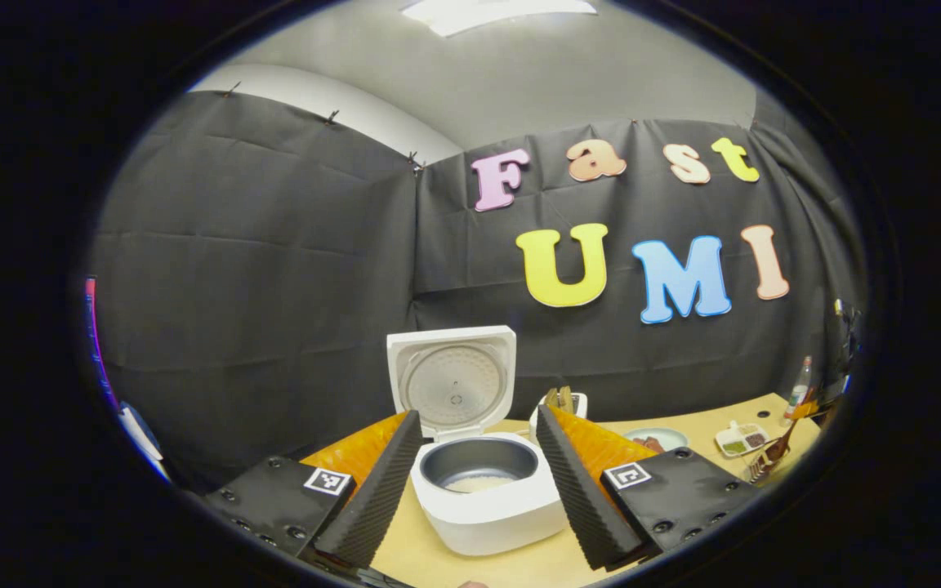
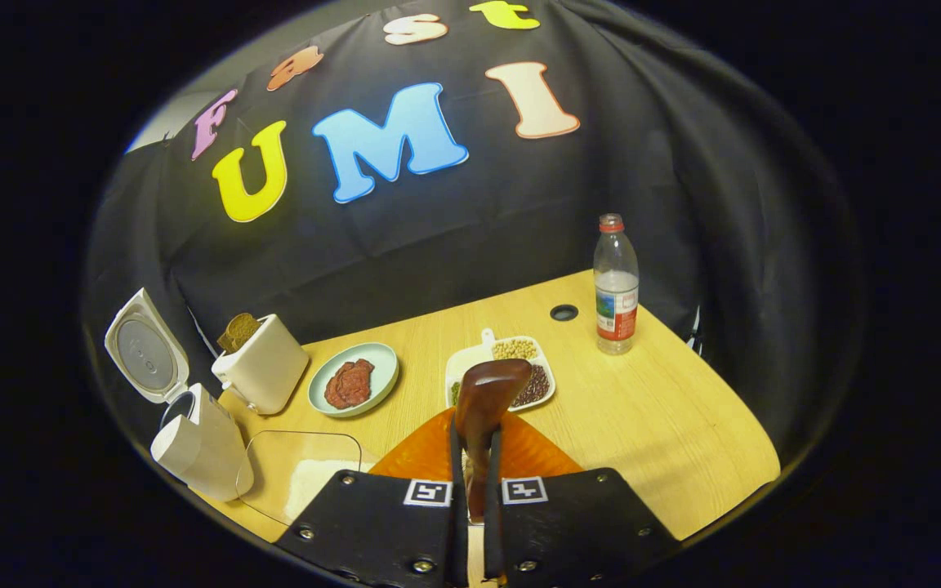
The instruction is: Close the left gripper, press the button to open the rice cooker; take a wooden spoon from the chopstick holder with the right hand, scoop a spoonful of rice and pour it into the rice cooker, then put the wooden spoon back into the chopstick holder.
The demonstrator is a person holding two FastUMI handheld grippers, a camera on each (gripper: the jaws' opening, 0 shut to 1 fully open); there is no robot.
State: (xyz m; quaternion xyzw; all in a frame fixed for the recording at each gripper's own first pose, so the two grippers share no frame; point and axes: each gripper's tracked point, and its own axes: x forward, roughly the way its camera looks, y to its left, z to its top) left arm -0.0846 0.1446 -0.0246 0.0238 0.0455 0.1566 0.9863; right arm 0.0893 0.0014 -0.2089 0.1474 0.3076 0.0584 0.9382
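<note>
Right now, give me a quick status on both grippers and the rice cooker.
Left gripper open, facing rice cooker, lid up, rice inside. Right gripper shut on wooden spoon, held above the table. Nothing in the way.

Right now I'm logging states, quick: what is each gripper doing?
Left gripper: open, holding nothing, facing the open cooker.
Right gripper: shut on the spoon.

Rice cooker (image 1: 483,490) lid up, pot mouth unblocked; chopstick holder (image 2: 262,363) just beside, plate (image 2: 354,378) near.
</note>
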